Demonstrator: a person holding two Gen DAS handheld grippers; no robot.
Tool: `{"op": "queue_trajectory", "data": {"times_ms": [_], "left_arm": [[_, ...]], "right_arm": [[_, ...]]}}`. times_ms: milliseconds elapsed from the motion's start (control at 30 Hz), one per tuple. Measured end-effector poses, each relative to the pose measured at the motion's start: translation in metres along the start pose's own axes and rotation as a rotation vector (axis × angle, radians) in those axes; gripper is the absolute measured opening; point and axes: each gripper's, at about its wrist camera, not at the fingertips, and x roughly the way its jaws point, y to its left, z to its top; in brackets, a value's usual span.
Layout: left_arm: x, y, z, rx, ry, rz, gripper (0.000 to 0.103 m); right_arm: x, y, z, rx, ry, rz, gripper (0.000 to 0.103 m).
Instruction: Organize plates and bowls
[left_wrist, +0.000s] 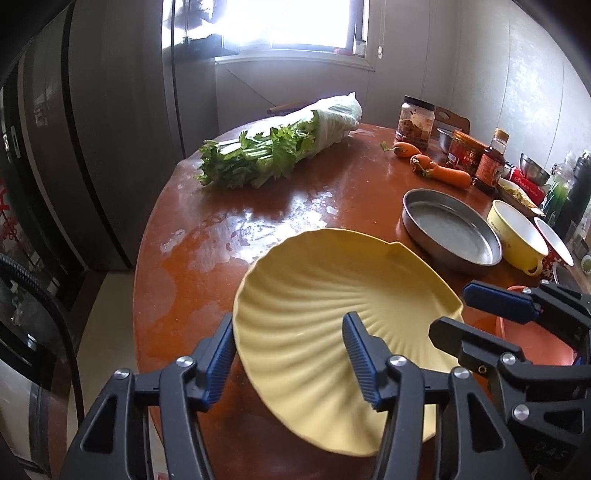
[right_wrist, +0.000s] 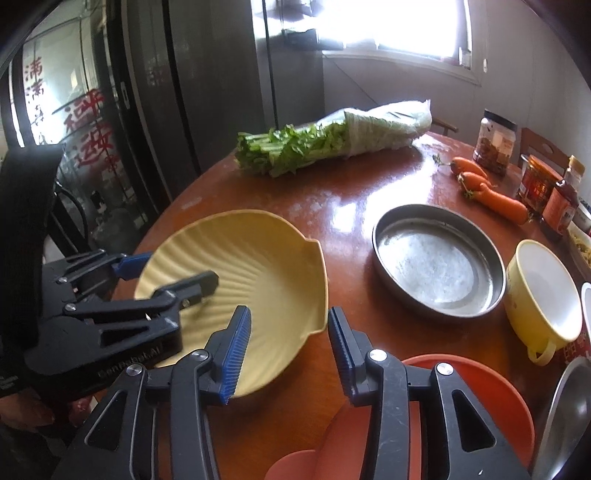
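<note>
Yellow shell-shaped plate (right_wrist: 255, 273): near edge of the round wooden table (right_wrist: 354, 192), tilted, between both grippers. Left gripper (right_wrist: 173, 271): fingers apart, straddling the plate's left rim, pads not pressing. Right gripper (right_wrist: 290, 350): fingers apart around the plate's near-right rim, gap visible. Further right: steel pan (right_wrist: 437, 260), yellow bowl (right_wrist: 541, 295), orange bowl (right_wrist: 495, 391) nearest. Behind: bagged celery (right_wrist: 325, 144), carrots (right_wrist: 491, 192), jars (right_wrist: 495, 142).

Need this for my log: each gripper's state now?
Left gripper: open, astride the rim of the yellow plate.
Right gripper: open, astride the same rim.
</note>
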Motion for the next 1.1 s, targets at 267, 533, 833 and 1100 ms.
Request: {"op": "queue_trajectory", "data": {"times_ms": [267,533,833,1100], "left_arm": [[-0.010,0.007,0.003,-0.027,-0.023,0.050,0.065],[-0.058,0.007,0.006,-0.052,-0.111,0.051,0.075],[-0.100,-0.024,-0.002,-0.020,-0.160,0.009,0.076],[-0.123,-0.056,-0.013,0.012,-0.179,-0.019,0.077]], "right_arm": [[-0.016,0.001,-0.002,-0.003,-0.027,-0.008,0.051],[-0.048,-0.003,-0.003,0.020,-0.088,-0.015,0.056],[-0.097,-0.008,-0.014,0.049,-0.165,-0.029,0.061],[-0.144,-0.027,-0.036,0.099,-0.225,-0.059,0.064]]}}
